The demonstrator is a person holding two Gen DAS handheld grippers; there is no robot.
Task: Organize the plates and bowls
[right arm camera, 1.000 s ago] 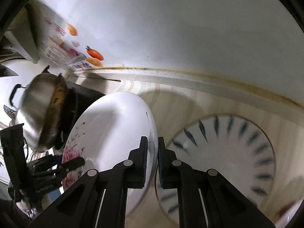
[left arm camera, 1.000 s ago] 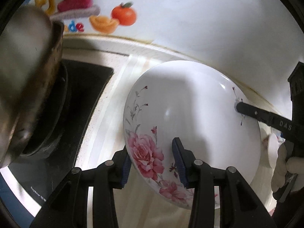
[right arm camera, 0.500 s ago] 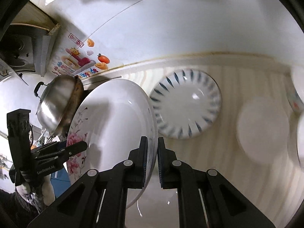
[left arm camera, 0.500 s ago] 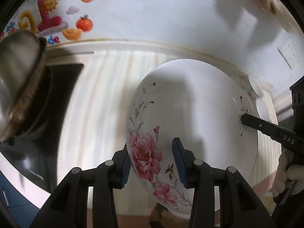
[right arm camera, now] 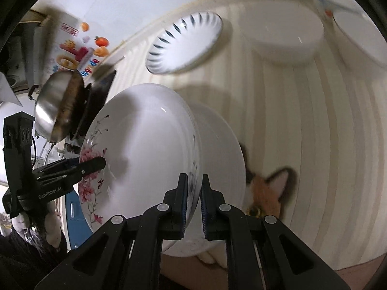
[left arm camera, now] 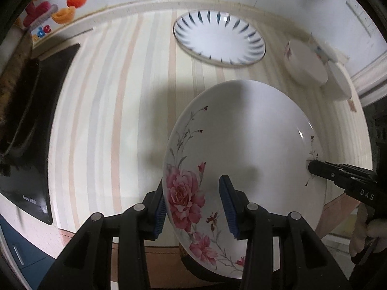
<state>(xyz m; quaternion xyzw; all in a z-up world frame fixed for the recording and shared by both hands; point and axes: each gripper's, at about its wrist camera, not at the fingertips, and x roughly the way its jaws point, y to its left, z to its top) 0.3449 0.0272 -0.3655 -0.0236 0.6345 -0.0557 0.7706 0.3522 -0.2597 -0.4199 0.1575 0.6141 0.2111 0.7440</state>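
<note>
Left wrist view: the left gripper [left arm camera: 194, 205] clamps the near rim of a rose-patterned plate [left arm camera: 244, 145], one blue pad [left arm camera: 228, 207] on the plate's upper face and the other under its edge. The plate is held tilted above a striped countertop [left arm camera: 116, 111]. The right gripper [left arm camera: 314, 169] pinches the plate's far-right rim. Beyond the plate, toward the back wall, a blue-dashed plate [left arm camera: 219, 41] lies flat on the counter; to that plate's right stand white bowls [left arm camera: 306, 64], close together. Well to the left of the held plate sits a black stovetop [left arm camera: 36, 130] with a pan [left arm camera: 14, 91] on it. Fruit stickers [left arm camera: 70, 2] mark the wall above the stove.

Right wrist view: the right gripper [right arm camera: 194, 198] is closed tight on the rim of the rose-patterned plate [right arm camera: 145, 157], the rim sandwiched between its fingers. Across the plate, the left gripper [right arm camera: 96, 164] grips the opposite, flowered rim, held by a gloved hand [right arm camera: 52, 227]. Just behind the plate's lower edge, an orange-and-white animal [right arm camera: 266, 193], only its ear and eye visible, sits below the counter's front edge. The blue-dashed plate [right arm camera: 186, 41] lies above the held plate in frame, a white bowl [right arm camera: 285, 36] to its right. A steel pot [right arm camera: 58, 101] stands on the stove [right arm camera: 99, 91] left of the plate.
</note>
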